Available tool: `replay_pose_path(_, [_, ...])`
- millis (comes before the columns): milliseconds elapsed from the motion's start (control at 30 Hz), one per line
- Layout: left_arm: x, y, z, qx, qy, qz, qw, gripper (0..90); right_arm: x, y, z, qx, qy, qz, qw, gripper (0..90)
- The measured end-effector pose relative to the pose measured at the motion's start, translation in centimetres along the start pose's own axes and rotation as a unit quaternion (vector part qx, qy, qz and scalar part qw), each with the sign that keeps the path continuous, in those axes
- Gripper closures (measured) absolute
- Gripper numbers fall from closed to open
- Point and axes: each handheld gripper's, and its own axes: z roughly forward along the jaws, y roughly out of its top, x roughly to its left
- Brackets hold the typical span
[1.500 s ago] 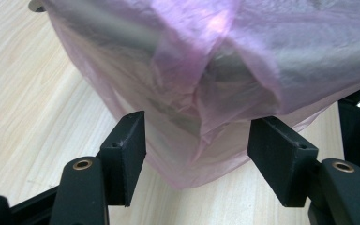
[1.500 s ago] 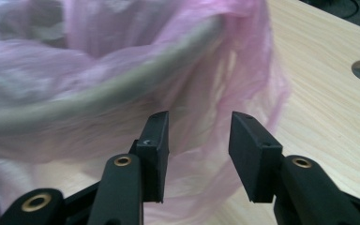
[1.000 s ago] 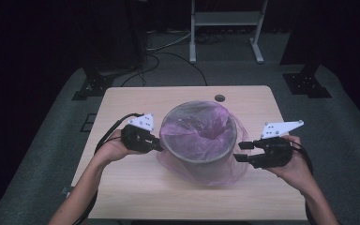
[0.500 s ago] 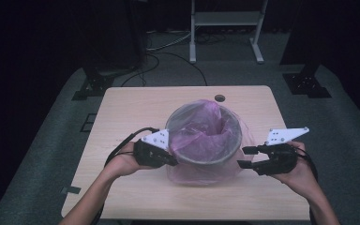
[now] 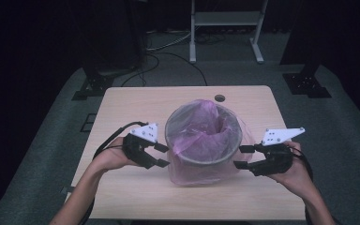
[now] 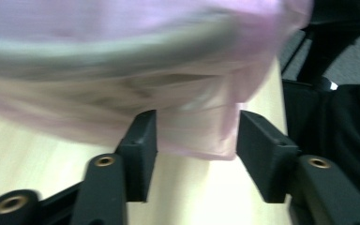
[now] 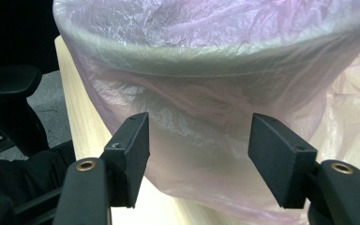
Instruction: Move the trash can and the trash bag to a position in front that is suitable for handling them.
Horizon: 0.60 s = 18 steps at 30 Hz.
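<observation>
since the earlier frame both tongs, left [image 5: 163, 155] and right [image 5: 242, 156], have been opened off the thin pink plastic liner [image 5: 201, 140], already draped over the grey round bin [image 5: 176, 139] mid-desk [image 5: 122, 103], its skirt left untidied.

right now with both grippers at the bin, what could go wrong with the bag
The pink bag is draped loosely over the rim of the grey bin, with slack bunched low at the front, so a one-sided tug might pull it off the rim. The left gripper has just been opening, with the bag's hem between its jaws but not pinched, so that side may slip. The right gripper is also open beside thin film, which a hard pinch could tear.
</observation>
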Motion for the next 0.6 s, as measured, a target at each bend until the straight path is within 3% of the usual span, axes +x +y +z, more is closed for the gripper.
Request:
replay_pose_path(167, [2.3, 0.0, -0.5, -0.009, 0.030, 0.003, 0.9995, 34.0, -0.3, 0.3, 0.5, -0.006, -0.004, -0.004, 1.0000, 36.2])
replay_pose_path(233, [3.3, 0.0, -0.3, -0.013, 0.032, 0.005, 0.9994, 31.5, -0.9, 0.7, 0.8, -0.006, -0.005, -0.010, 0.9999, 36.2])
replay_pose_path(267, [4.1, 0.1, 0.0, -0.014, 0.029, 0.012, 0.9994, 31.0, -1.1, 0.9, 1.0, -0.004, -0.003, -0.016, 0.9999, 35.4])
replay_pose_path(467, [5.6, -0.1, 0.8, -0.012, 0.012, 0.032, 0.9994, 31.4, -2.2, 1.7, 1.8, 0.011, 0.000, -0.049, 0.9987, 34.6])
replay_pose_path(600, [5.7, -0.1, 0.8, -0.014, 0.001, 0.052, 0.9985, 38.5, -2.5, 2.0, 2.0, 0.015, -0.001, -0.058, 0.9982, 37.5])
